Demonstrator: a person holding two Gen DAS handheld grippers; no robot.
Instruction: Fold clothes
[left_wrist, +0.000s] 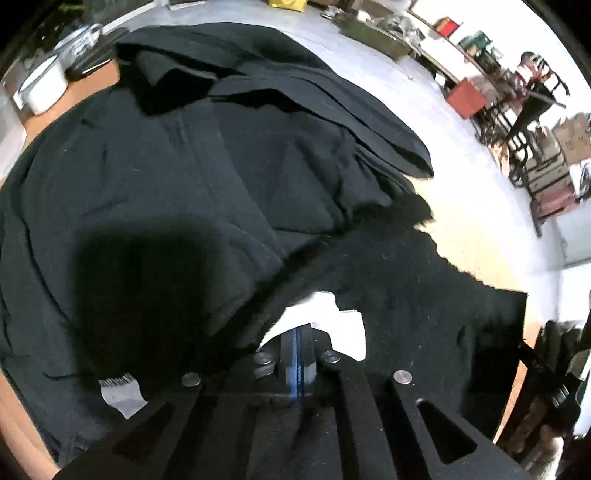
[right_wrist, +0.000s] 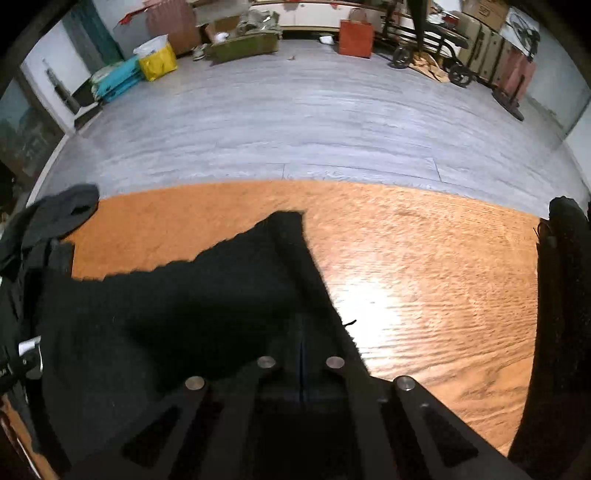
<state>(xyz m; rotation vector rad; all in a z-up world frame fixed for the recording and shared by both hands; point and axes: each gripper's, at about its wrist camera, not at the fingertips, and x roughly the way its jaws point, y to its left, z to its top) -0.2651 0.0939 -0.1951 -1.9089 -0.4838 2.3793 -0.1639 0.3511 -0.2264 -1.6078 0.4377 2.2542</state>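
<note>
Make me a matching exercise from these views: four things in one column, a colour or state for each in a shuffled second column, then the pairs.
Things:
1. left gripper
2. enamel mug
3. paper bag
4. plastic bag

Colours or states:
A. yellow, on the floor
B. white, beside the dark clothes
C. shut on the black garment near its white label
D. orange-red, standing upright

Pairs: 1-C, 2-B, 3-D, 4-A

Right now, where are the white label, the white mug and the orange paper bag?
white label (left_wrist: 325, 321): left wrist view, on the paper just ahead of the shut claw.
white mug (left_wrist: 44, 90): left wrist view, on its side wall, upper left.
orange paper bag (right_wrist: 355, 38): right wrist view, on its front face.
</note>
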